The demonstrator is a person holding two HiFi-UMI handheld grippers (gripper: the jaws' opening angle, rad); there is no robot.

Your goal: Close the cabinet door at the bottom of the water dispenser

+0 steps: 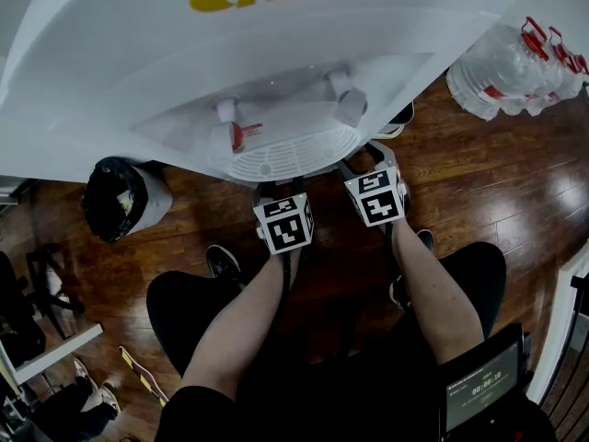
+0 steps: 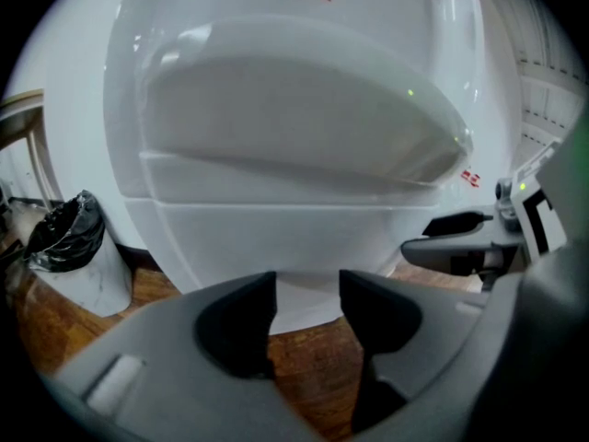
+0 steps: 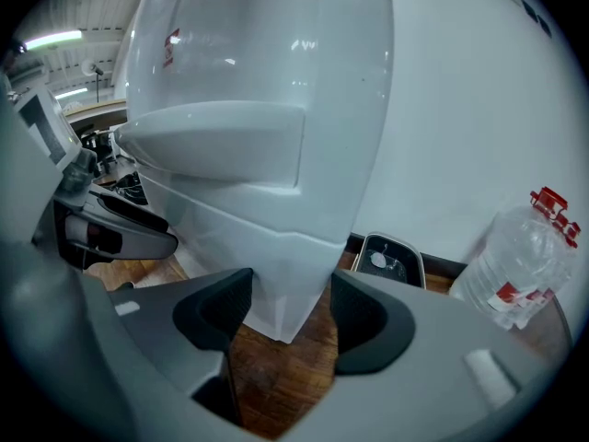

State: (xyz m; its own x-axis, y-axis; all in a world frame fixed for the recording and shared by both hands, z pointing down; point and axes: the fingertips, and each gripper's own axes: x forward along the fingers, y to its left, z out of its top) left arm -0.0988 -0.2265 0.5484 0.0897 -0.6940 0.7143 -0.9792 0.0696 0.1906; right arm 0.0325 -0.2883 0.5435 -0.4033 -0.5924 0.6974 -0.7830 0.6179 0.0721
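The white water dispenser [image 1: 276, 53] fills the top of the head view, its drip tray [image 1: 290, 155] above both grippers. Its lower cabinet door [image 2: 276, 242] is a white panel right in front of the left gripper; it looks flush with the body, with no gap showing. My left gripper [image 2: 306, 293] is open, with only floor and door behind its jaws. My right gripper [image 3: 290, 307] is open too, and faces the cabinet's right front corner [image 3: 276, 274]. The marker cubes [image 1: 283, 224] [image 1: 375, 196] sit side by side; the fingertips are hidden under the tray.
A white bin with a black bag [image 1: 120, 199] stands left of the dispenser. Large water bottles [image 1: 515, 67] lie at the right by the wall, with a small grey device [image 3: 391, 261] on the floor. The person's legs and shoes [image 1: 224, 263] are on the wooden floor [image 1: 479, 191].
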